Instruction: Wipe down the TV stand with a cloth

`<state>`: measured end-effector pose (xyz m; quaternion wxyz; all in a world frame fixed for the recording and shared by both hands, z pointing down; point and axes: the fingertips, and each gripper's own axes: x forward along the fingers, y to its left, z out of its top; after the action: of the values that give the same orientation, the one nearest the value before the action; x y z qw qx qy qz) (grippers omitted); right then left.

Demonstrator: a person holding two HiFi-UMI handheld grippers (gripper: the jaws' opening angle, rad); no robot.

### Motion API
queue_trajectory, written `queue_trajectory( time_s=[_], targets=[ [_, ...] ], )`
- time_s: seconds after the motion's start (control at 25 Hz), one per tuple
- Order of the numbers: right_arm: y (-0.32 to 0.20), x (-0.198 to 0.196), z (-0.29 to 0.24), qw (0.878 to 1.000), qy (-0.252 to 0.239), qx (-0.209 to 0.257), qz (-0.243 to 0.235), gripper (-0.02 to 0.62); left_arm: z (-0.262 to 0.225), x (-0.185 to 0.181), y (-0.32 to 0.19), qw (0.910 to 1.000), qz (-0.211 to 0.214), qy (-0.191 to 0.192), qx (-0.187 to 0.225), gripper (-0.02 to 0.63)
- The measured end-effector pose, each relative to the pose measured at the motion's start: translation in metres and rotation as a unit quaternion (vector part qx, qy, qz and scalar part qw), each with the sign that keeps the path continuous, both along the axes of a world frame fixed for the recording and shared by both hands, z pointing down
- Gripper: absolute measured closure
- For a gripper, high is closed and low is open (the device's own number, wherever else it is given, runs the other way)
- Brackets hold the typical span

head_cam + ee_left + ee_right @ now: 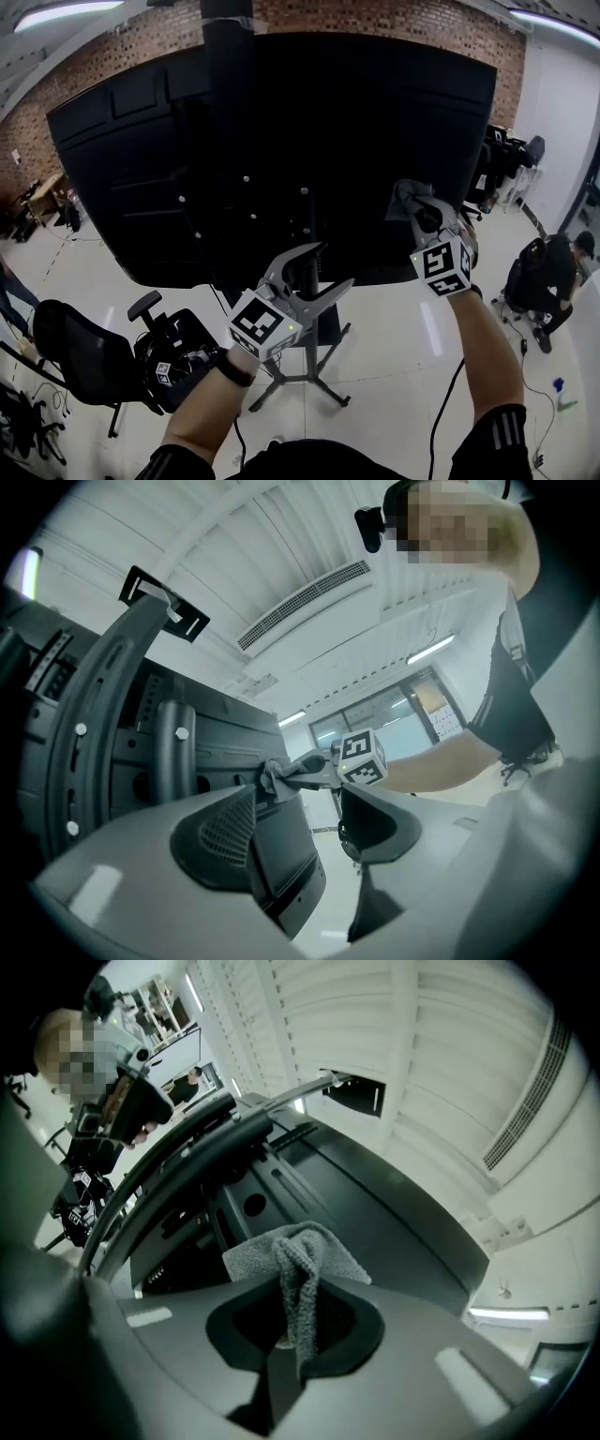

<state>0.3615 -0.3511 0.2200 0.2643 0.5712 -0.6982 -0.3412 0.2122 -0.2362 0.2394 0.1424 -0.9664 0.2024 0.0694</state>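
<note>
Right gripper (pixel 412 200) fingers clench a grey cloth (pixel 295 1260), held against the screen's black rear panel (pixel 281 141) at 2 o'clock in the head view. Left gripper (pixel 330 270), fingers released and empty, hangs at 5 o'clock above the TV stand (pixel 317 377) base. The marker cubes (pixel 442 265) carry black-and-white square patterns.

post of TV stand (pixel 307 361) partly hidden behind left gripper (pixel 333 265), cloth (pixel 291 1255) end buried between right gripper (pixel 295 1330) jaws
</note>
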Motion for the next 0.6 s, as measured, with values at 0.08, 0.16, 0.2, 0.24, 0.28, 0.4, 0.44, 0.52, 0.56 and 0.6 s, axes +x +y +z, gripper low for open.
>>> queue_trajectory(
  time_s=[0.08,0.16,0.2,0.24,0.28,0.4,0.44,0.52,0.56,0.6],
  targets=[
    [0.014,-0.016,-0.013,0.999,-0.014,0.015,-0.025,0.569,-0.005,-0.007,0.003,1.0000,-0.004,0.002,0.007,0.298],
    [0.028,-0.038,-0.025,0.998,-0.021,0.030,-0.051,0.569,-0.007,-0.020,0.006,0.9997,-0.013,0.000,0.020,0.298],
    [0.035,-0.052,-0.031,0.997,-0.024,0.035,-0.064,0.569,-0.008,-0.029,0.008,0.9996,-0.018,0.000,0.024,0.298],
    [0.041,-0.066,-0.036,0.996,-0.029,0.039,-0.079,0.569,-0.011,-0.039,0.011,0.9995,-0.022,0.000,0.025,0.298],
    [0.045,-0.081,-0.041,0.994,-0.033,0.042,-0.093,0.569,-0.014,-0.050,0.013,0.9993,-0.026,0.003,0.025,0.298],
    [0.057,-0.128,-0.051,0.990,-0.037,0.050,-0.130,0.569,-0.025,-0.086,0.017,0.9985,-0.044,0.015,0.029,0.298],
    [0.060,-0.144,-0.053,0.989,-0.033,0.052,-0.137,0.569,-0.027,-0.098,0.018,0.9982,-0.048,0.017,0.032,0.298],
    [0.068,-0.177,-0.057,0.988,-0.025,0.052,-0.146,0.569,-0.027,-0.122,0.019,0.9976,-0.055,0.020,0.038,0.298],
    [0.070,-0.194,-0.057,0.986,-0.027,0.051,-0.155,0.569,-0.026,-0.135,0.019,0.9972,-0.058,0.020,0.042,0.298],
    [0.072,-0.212,-0.057,0.984,-0.034,0.049,-0.167,0.569,-0.026,-0.150,0.019,0.9969,-0.061,0.019,0.046,0.298]
  ],
)
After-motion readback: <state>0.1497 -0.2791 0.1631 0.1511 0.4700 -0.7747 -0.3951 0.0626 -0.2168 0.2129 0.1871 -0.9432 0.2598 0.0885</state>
